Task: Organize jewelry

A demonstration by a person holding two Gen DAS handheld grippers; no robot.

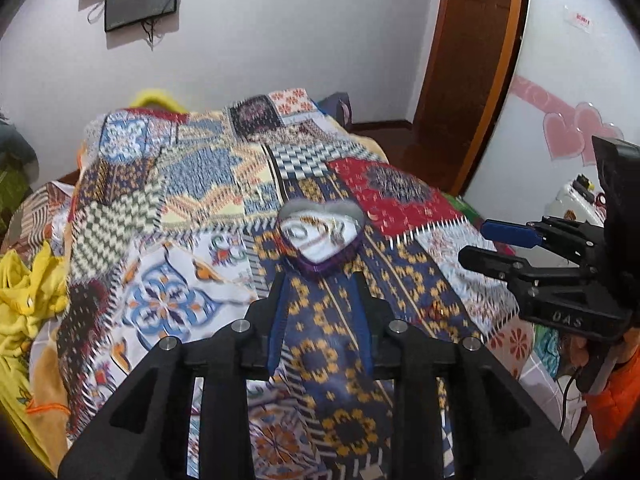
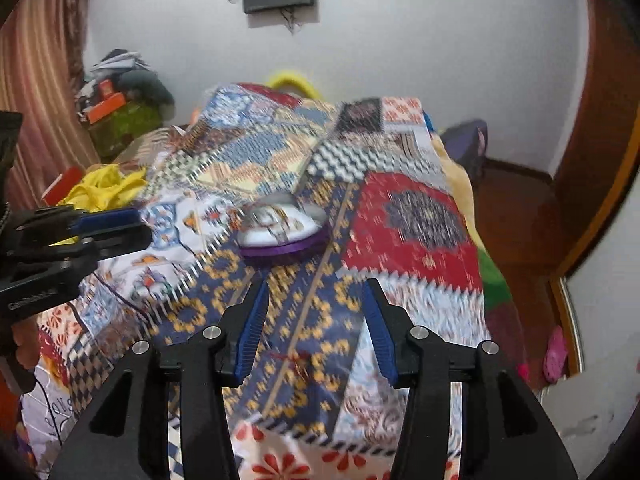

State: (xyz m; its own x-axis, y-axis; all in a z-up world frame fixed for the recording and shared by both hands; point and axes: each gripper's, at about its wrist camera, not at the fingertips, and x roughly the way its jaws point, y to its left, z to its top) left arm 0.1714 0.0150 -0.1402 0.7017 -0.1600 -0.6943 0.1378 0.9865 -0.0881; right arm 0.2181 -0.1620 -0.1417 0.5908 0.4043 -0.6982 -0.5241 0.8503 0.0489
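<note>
White walls, a brown door and a dark wall screen frame a bed spread with a patchwork quilt (image 1: 192, 184), and that quilt is your work surface. On it sits a heart-shaped jewelry box (image 1: 322, 236) with a purple rim and pale lining, lid off, contents blurred; you appear to have a ring or chain inside, but the view does not settle it.

Your left gripper (image 1: 322, 300) has parted jaws with nothing between them. The box lies straight ahead of it, just beyond the fingertips, point of the heart turned toward you. Your right gripper (image 2: 316, 320) stands wider, also empty; from it the box (image 2: 282, 232) lies ahead and slightly left, apart from the pads.

A small reddish piece (image 2: 298, 360), possibly jewelry, lies on the quilt between and under the right fingers. Judgement: the left gripper is nearer the box, the right nearer the loose piece. Assign accordingly.
</note>
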